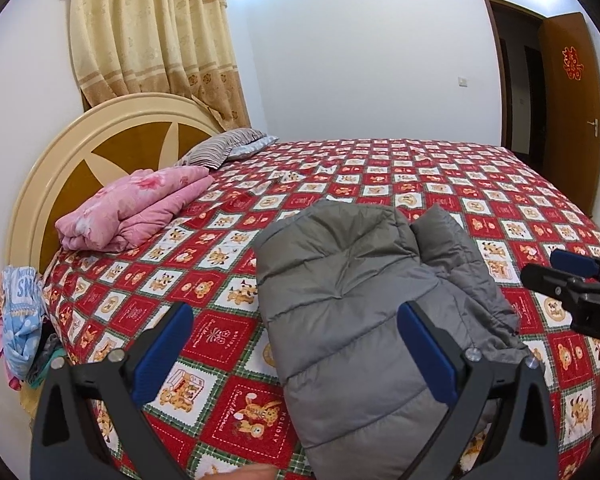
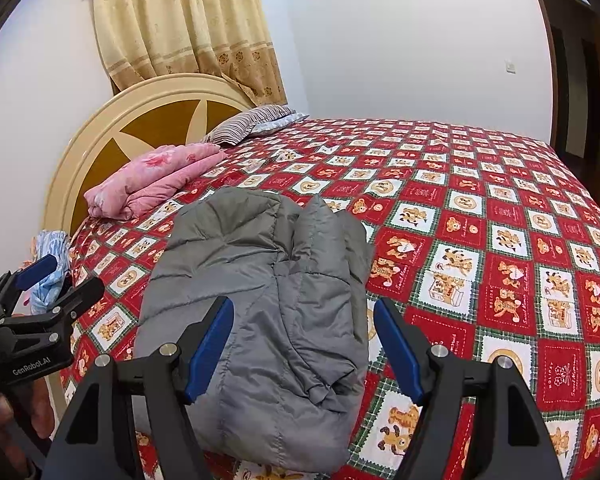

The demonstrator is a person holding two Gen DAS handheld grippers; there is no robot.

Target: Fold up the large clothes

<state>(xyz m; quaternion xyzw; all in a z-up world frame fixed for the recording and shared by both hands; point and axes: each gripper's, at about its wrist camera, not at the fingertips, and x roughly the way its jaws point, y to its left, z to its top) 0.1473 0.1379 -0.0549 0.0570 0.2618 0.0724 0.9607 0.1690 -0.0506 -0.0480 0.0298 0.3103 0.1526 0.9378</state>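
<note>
A grey quilted puffer jacket (image 1: 360, 300) lies folded into a compact bundle on the red patterned bedspread (image 1: 440, 184), near the bed's front edge. It also shows in the right wrist view (image 2: 268, 300). My left gripper (image 1: 296, 332) is open and empty, held above the jacket's left part. It also shows at the left edge of the right wrist view (image 2: 60, 276). My right gripper (image 2: 304, 340) is open and empty, held above the jacket's near right part. It shows at the right edge of the left wrist view (image 1: 556, 268).
A folded pink quilt (image 1: 140, 208) lies by the round headboard (image 1: 52, 184), with a striped pillow (image 1: 220, 146) behind it. Light blue clothes (image 1: 20, 320) hang off the bed's left corner. An open brown door (image 1: 572, 100) stands at the far right.
</note>
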